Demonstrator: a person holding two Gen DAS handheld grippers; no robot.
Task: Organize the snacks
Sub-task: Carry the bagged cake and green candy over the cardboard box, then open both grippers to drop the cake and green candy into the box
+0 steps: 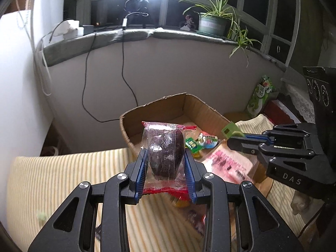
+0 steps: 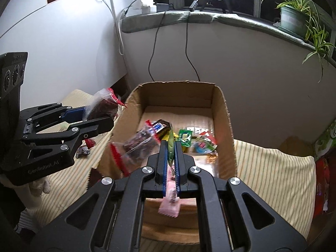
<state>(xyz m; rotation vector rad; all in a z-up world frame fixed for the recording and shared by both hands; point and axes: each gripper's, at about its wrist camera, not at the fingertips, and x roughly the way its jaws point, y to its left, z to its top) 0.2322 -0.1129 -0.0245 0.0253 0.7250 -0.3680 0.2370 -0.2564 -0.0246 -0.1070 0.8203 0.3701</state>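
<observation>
In the right wrist view, the left gripper (image 2: 98, 117) at mid-left clenches a clear dark snack packet (image 2: 104, 105), upright, just left of the cardboard box (image 2: 227, 126). At centre, the right gripper (image 2: 171, 147) pinches a thin green sachet (image 2: 171, 145) edge-on, already over the box, so nearer the drop

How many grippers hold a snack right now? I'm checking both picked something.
2. The left gripper is shut on a dark cake; the right gripper is shut on a green packet over the box.
</observation>
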